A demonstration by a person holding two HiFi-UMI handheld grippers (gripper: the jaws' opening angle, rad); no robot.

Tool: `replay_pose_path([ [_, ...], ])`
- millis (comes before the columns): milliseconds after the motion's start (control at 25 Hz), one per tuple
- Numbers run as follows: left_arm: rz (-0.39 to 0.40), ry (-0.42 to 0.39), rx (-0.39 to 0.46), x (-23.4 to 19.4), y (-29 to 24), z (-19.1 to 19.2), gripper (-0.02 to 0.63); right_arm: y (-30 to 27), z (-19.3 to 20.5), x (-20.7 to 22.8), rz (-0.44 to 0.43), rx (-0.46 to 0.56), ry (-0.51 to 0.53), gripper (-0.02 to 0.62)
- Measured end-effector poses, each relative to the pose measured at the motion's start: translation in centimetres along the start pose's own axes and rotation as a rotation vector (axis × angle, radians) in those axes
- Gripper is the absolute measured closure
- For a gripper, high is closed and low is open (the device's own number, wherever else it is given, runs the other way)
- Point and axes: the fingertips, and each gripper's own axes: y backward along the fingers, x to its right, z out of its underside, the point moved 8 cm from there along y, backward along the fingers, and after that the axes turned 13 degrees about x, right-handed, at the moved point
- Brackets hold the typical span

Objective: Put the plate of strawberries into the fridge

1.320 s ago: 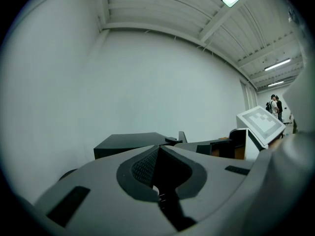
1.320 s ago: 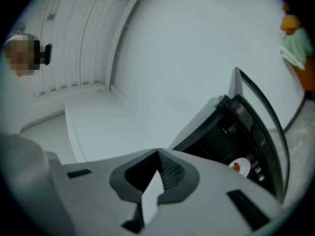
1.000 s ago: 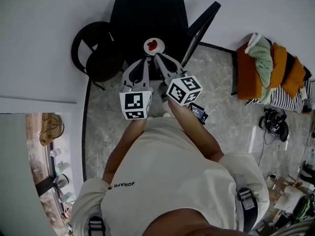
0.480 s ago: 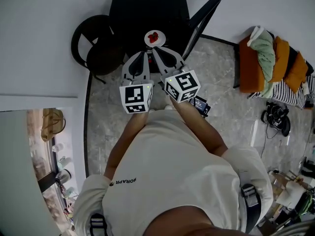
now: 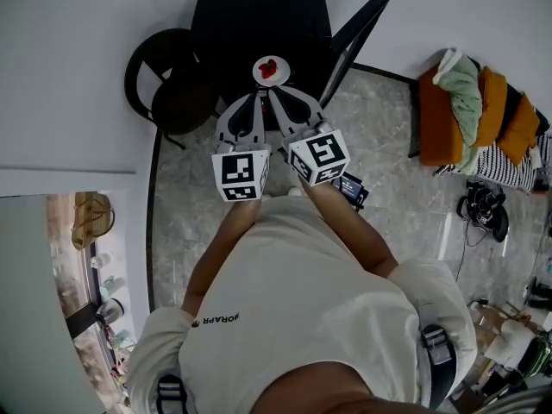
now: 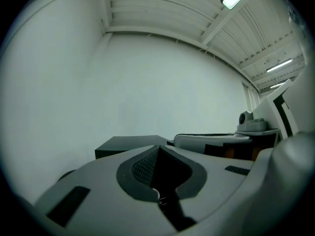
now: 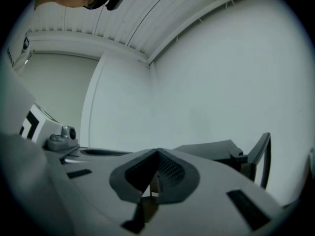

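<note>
A white plate of strawberries (image 5: pixel 271 70) lies at the open front of the black fridge (image 5: pixel 259 15); I cannot tell whether it rests on a shelf or on the top. The fridge door (image 5: pixel 358 33) stands swung out to the right. My left gripper (image 5: pixel 256 98) and right gripper (image 5: pixel 273 94) point side by side at the plate, tips just short of its near rim. Both are shut with nothing in them. In the left gripper view the left gripper (image 6: pixel 158 147) shows closed jaws, as does the right gripper (image 7: pixel 157 152) in its view; the plate is hidden in both.
A black round chair (image 5: pixel 168 89) stands left of the fridge against the white wall. Folded orange and green clothes (image 5: pixel 470 115) are piled at the right, with cables (image 5: pixel 483 214) on the marble floor. A small black device (image 5: pixel 349 191) lies by my right arm.
Both grippers have edged slightly toward the fridge and closer together. The plate has stayed where it was.
</note>
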Motion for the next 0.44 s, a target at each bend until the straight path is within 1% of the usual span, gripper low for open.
replay_pose_path([
  [120, -0.003, 0.0, 0.005, -0.09, -0.09, -0.13, 0.603, -0.13, -0.15, -0.02, -0.006, -0.003, 0.016, 0.583],
  [280, -0.01, -0.002, 0.011, -0.3, -0.2, -0.27, 0.603, -0.41, 0.36, -0.06, -0.012, -0.029, -0.008, 0.583],
  [440, -0.012, -0.001, 0.013, -0.32, -0.44, -0.16, 0.603, -0.47, 0.71, 0.05, -0.017, -0.043, 0.005, 0.583],
])
